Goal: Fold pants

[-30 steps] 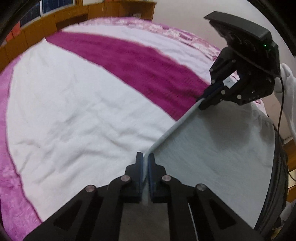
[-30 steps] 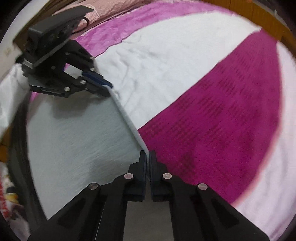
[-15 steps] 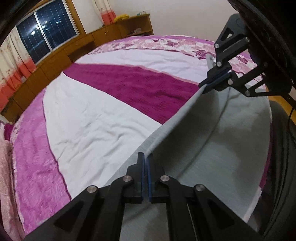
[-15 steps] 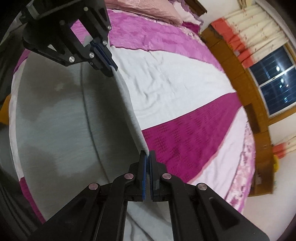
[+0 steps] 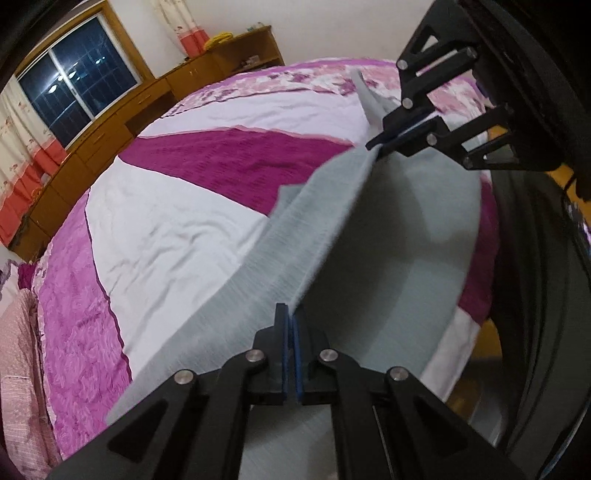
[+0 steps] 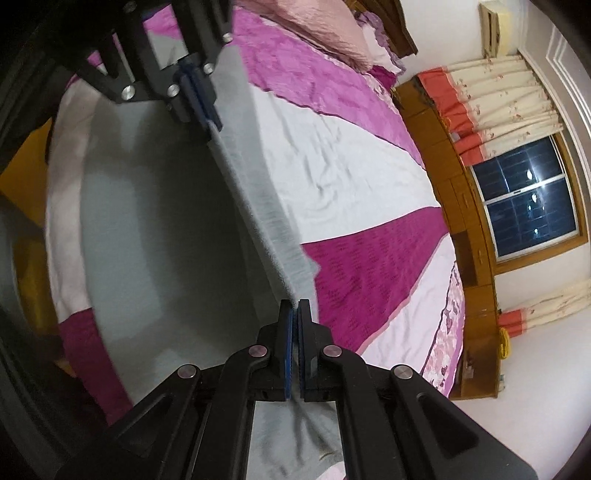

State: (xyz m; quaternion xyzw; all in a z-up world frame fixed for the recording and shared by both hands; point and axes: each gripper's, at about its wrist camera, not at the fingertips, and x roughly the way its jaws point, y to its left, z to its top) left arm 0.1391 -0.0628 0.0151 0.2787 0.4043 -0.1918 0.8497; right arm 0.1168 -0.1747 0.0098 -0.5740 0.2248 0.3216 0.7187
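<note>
Pants (image 5: 388,236), grey, lifted above bed (image 5: 173,206) and stretched taut along one edge between both grippers. Left gripper (image 5: 290,317) at 6 o'clock of left view, jaws pinched narrow on pants edge, blue pads pressed together with cloth between. Right gripper (image 5: 384,142) at 2 o'clock of same view, jaws likewise clamped on far end of that edge, a small tip of cloth poking up past them. Fabric draped down on both sides of taut line: a fold hanging toward 9 o'clock over bed, a broad panel toward 4 o'clock. In right view, right gripper (image 6: 294,310) at 6 o'clock, jaws tight on cloth; left gripper (image 6: 195,92) at 11 o'clock, also gripping; pants (image 6: 159,221) spread from 7 to 11 o'clock, edge running diagonally between the two. Bed (image 6: 332,173) under pants, covered in white, magenta and pink stripes. Pillow (image 6: 325,33) at 12 o'clock of right view. Window (image 5: 77,77) dark, with curtains (image 5: 18,147) at 10 o'clock of left view, wooden cabinets (image 5: 122,114) along wall below. Some motion blur on hanging cloth.
</note>
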